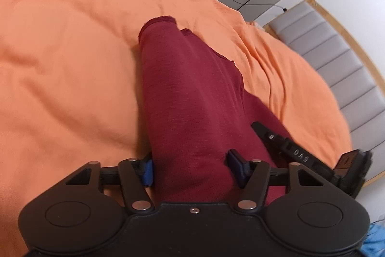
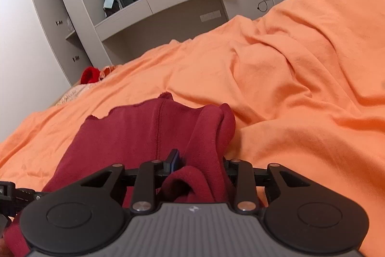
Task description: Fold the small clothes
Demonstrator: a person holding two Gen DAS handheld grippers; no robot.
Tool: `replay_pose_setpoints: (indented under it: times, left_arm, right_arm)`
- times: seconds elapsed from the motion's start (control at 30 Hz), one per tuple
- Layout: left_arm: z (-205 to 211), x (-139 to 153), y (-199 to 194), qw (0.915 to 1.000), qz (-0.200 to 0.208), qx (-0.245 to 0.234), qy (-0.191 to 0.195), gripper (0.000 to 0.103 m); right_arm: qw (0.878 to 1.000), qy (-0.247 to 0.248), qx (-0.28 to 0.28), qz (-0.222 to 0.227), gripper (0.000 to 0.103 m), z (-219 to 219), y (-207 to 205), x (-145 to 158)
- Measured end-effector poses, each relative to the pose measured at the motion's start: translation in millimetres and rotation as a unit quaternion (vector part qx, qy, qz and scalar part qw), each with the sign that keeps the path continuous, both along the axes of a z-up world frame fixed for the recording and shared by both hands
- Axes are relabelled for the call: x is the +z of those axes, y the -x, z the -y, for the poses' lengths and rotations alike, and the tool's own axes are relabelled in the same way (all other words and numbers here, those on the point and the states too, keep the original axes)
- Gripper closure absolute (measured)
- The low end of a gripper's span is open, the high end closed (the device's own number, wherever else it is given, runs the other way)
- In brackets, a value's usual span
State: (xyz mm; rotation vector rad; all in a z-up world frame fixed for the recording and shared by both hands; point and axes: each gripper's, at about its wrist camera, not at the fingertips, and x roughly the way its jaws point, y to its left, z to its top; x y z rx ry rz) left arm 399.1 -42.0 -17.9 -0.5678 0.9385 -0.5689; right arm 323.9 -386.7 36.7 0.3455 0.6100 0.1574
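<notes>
The dark red garment (image 1: 192, 98) lies in the middle of the orange bedsheet (image 1: 72, 52). The left gripper (image 1: 192, 168) pinches one bunched end, and the right gripper (image 2: 199, 168) pinches another fold. Grey cabinets (image 2: 72, 23) stand at upper left, and a padded headboard (image 1: 336, 59) at right.

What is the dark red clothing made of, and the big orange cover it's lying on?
The dark red garment looks like soft, fuzzy fleece or knit: matte, with a fine ribbed texture, a stitched seam and thick rolled edges. The orange cover looks like a thin woven cotton sheet: matte, smooth, falling in soft wrinkles. The exact fibres of both cannot be told from the look alone.
</notes>
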Motion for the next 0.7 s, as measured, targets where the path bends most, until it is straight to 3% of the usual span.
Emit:
replay_pose_setpoints:
  times: [0.1,0.2,0.47,0.63,0.7]
  left_arm:
    - [-0.8,-1.7,2.8,0.9999,0.006,0.003,0.009,0.053]
    - [4.6,5.3,12.4,0.9992,0.038,0.009,-0.008,0.064]
    - [13.2,41.0,36.9,0.9859,0.147,0.02,-0.077,0.074]
    - [10.9,65.4,44.1,0.9566,0.238,0.047,-0.162,0.075]
    - [3.3,72.0,41.1,0.9465,0.261,0.068,-0.177,0.074]
  right_arm:
    - [1.0,0.011,0.001,0.006,0.073,-2.7,1.0,1.6]
    - [0.999,0.03,0.017,0.025,0.083,-8.9,4.4,8.6]
    - [0.985,0.098,0.048,0.136,0.085,-43.2,21.5,33.4]
    - [0.972,0.118,0.06,0.193,0.085,-73.4,4.3,39.7]
    - [0.968,0.121,0.064,0.212,0.085,-85.6,-6.8,40.6]
